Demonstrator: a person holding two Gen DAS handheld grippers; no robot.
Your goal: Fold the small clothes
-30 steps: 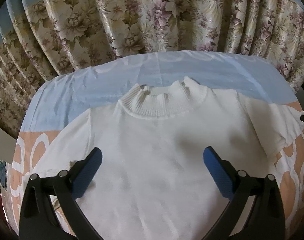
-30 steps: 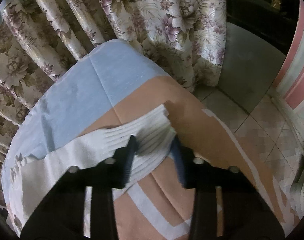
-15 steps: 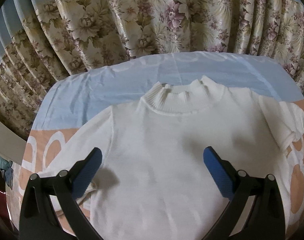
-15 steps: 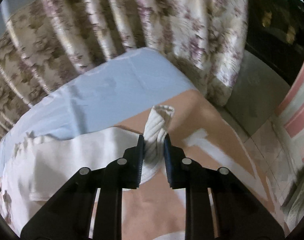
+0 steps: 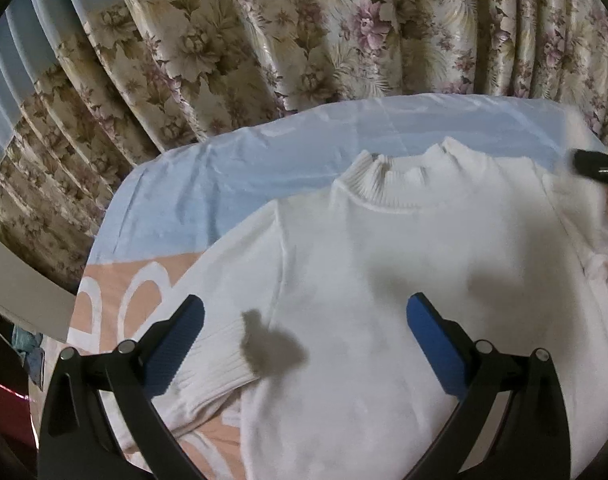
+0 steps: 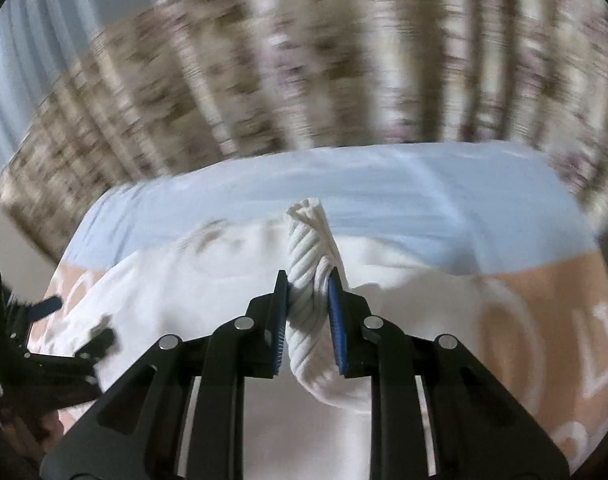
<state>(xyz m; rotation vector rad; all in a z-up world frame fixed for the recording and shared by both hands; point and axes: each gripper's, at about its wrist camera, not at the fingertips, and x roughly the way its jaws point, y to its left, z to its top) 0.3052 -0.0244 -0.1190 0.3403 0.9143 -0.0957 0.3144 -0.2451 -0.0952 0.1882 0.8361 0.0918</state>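
Observation:
A white knit sweater point(image 5: 383, 260) with a ribbed collar point(image 5: 399, 184) lies flat on the table, front up. My left gripper point(image 5: 304, 324) is open and empty, hovering over the sweater's lower left part, beside the ribbed left sleeve cuff point(image 5: 216, 364). My right gripper point(image 6: 307, 292) is shut on the ribbed right sleeve cuff point(image 6: 307, 248), lifted over the sweater body point(image 6: 208, 280). The right gripper's tip also shows at the right edge of the left wrist view point(image 5: 595, 164). The left gripper shows at the left edge of the right wrist view point(image 6: 64, 332).
The table wears a light blue and peach cloth point(image 5: 192, 200) with white ring patterns point(image 6: 515, 344). Floral curtains point(image 5: 304, 40) hang close behind the table's far edge. The right wrist view is motion-blurred.
My right gripper closed on the right sleeve cuff, lifted it and swung it leftward over the sweater. My left gripper shifted left toward the left sleeve, still open.

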